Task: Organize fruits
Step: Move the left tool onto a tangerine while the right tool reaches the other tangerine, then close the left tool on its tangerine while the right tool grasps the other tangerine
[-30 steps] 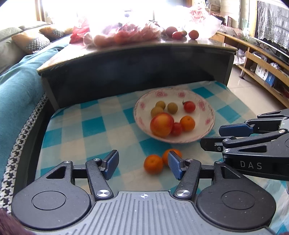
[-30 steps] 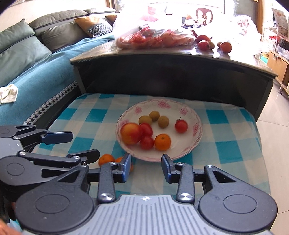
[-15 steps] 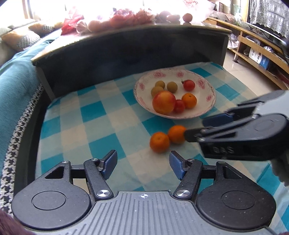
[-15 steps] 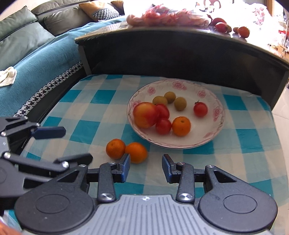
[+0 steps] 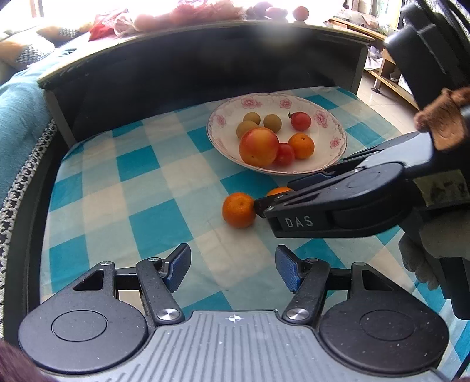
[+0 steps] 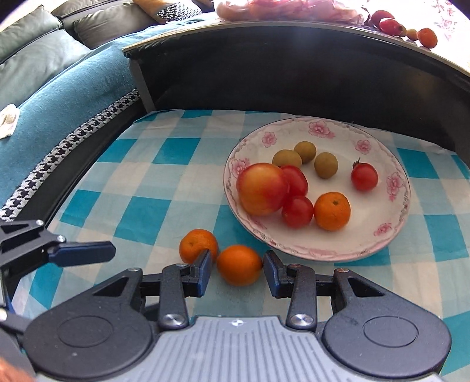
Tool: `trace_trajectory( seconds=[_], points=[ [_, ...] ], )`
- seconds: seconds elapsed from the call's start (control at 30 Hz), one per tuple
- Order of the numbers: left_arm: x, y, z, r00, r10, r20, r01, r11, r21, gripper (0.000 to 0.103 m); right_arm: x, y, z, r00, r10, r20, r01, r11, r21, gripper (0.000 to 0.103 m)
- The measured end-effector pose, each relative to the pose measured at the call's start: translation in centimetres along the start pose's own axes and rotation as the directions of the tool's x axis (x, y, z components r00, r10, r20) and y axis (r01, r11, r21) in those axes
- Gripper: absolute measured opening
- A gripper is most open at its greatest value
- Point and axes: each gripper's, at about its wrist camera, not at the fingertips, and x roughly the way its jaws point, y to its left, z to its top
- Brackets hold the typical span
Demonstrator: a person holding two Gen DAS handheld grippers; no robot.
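Two mandarins lie on the blue-checked cloth in front of a flowered white plate. The nearer mandarin sits between the tips of my right gripper, which is open; its pads stand beside the fruit without pressing it. The other mandarin lies just left of the left pad. In the left wrist view my left gripper is open and empty, a little short of that mandarin. The right gripper reaches in from the right and hides most of the second mandarin. The plate holds several fruits.
A dark raised table edge stands close behind the plate, with bags of fruit on top. A sofa with a teal blanket is at the left. One finger of the left gripper is beside the mandarins.
My right gripper has moved forward and down until its fingertips flank the nearer mandarin. In the left wrist view it has swept left across that mandarin. The left gripper has sunk slightly.
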Motion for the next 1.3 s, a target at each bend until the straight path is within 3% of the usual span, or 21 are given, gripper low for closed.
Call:
trace_trajectory(
  seconds=[0.33, 0.63, 0.9, 1.03, 1.3],
  points=[
    [0.3, -0.4, -0.2, 1.0, 0.014, -0.005, -0.014, 1.0, 0.021, 0.071, -0.2, -1.2, -1.1, 0.999, 0.024, -0.038, -0.023, 0.999, 0.029, 0.037],
    [1.5, 0.1, 0.5, 1.0, -0.003, 0.02, 0.003, 1.0, -0.004, 0.071, -4.0, -3.3, -3.8, 0.997, -0.009, -0.072, 0.008, 1.0, -0.024, 0.037],
    [3.6, -0.1, 2.1, 0.998, -0.006, 0.056, 0.007, 1.0, -0.014, 0.071, -5.6, -4.2, -4.8, 0.997, 0.018, -0.071, -0.018, 1.0, -0.004, 0.037],
    [4.4, -0.8, 2.4, 0.998, 0.026, 0.056, -0.027, 1.0, 0.016, 0.064, -4.9, -4.4, -5.2, 0.997, 0.013, -0.08, -0.013, 1.0, -0.007, 0.037],
    [4.8, -1.2, 1.9, 0.999, 0.02, 0.043, -0.02, 1.0, 0.015, 0.052, -4.4, -4.9, -5.3, 0.997, 0.012, -0.078, -0.011, 1.0, 0.015, 0.037]
  ],
)
